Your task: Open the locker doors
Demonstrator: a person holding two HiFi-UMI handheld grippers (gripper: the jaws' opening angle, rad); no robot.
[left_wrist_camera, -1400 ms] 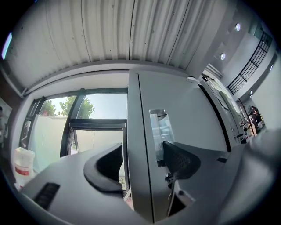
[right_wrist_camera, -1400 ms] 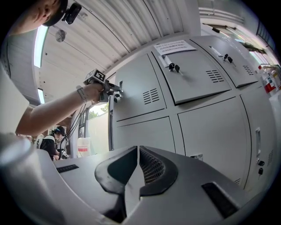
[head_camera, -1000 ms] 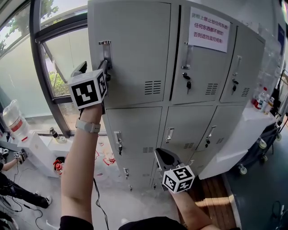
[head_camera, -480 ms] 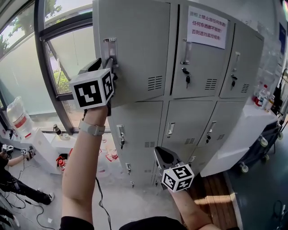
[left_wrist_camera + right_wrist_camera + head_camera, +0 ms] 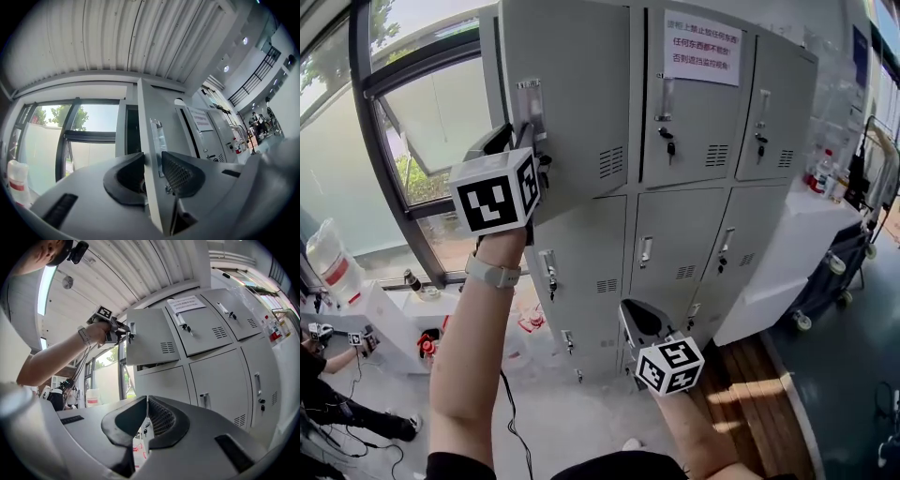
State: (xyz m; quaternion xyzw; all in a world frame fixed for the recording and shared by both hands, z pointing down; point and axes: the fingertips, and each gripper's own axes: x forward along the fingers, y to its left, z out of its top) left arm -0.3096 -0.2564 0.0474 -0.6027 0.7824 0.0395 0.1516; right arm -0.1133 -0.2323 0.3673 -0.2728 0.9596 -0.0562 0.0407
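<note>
A grey bank of lockers fills the head view. Its top-left door (image 5: 572,94) stands slightly ajar, swung out from the frame. My left gripper (image 5: 531,142) is raised to that door just under its metal handle (image 5: 531,101). In the left gripper view the jaws have just been closing and now pinch the door's free edge (image 5: 151,140); the left gripper (image 5: 153,171) is shut on it. The right gripper view shows the gap under the ajar door (image 5: 150,341). My right gripper (image 5: 634,317) hangs low before the bottom lockers, its jaws (image 5: 147,416) together and holding nothing.
A paper notice (image 5: 703,47) with red print hangs on the top middle door; keys (image 5: 670,145) hang in several locks. A large window (image 5: 422,122) is at the left, with a water jug (image 5: 333,253) below. A white counter (image 5: 787,234) with bottles stands at the right.
The left gripper's jaws closed on the top-left door's edge, and the door has swung out a little from the frame. The right gripper shifted slightly, still low.
</note>
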